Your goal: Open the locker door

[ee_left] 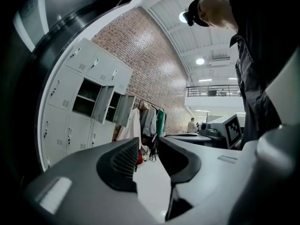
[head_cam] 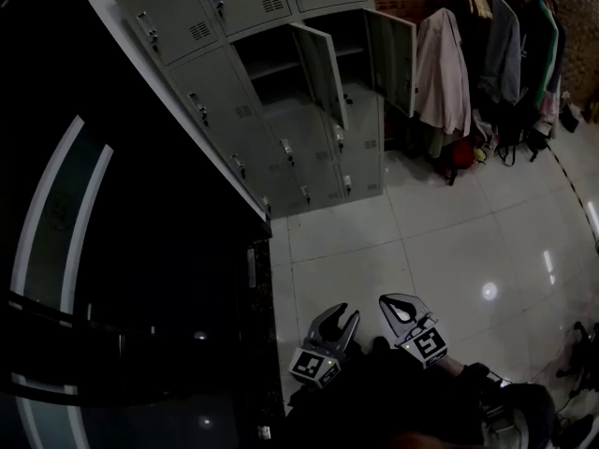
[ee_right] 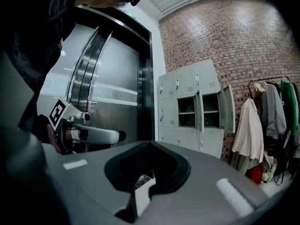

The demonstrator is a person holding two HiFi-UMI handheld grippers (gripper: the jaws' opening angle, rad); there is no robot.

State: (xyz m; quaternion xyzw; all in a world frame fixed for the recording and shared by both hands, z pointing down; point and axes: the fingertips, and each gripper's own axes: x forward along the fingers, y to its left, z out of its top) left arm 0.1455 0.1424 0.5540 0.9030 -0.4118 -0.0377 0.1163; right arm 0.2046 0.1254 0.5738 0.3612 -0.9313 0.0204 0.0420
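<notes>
Two locker doors [head_cam: 321,73] at 12 o'clock hang open, while the left gripper [head_cam: 339,316] (spread, empty) and right gripper [head_cam: 399,300] (pinched closed on nothing) sit at 6, so I reckon any other door needs a walk-up first.

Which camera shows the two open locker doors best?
The head view: the open locker doors hang wide, large and unblocked, seen from above. The left gripper view shows them small, at the left; the right gripper view shows them small and distant.
</notes>
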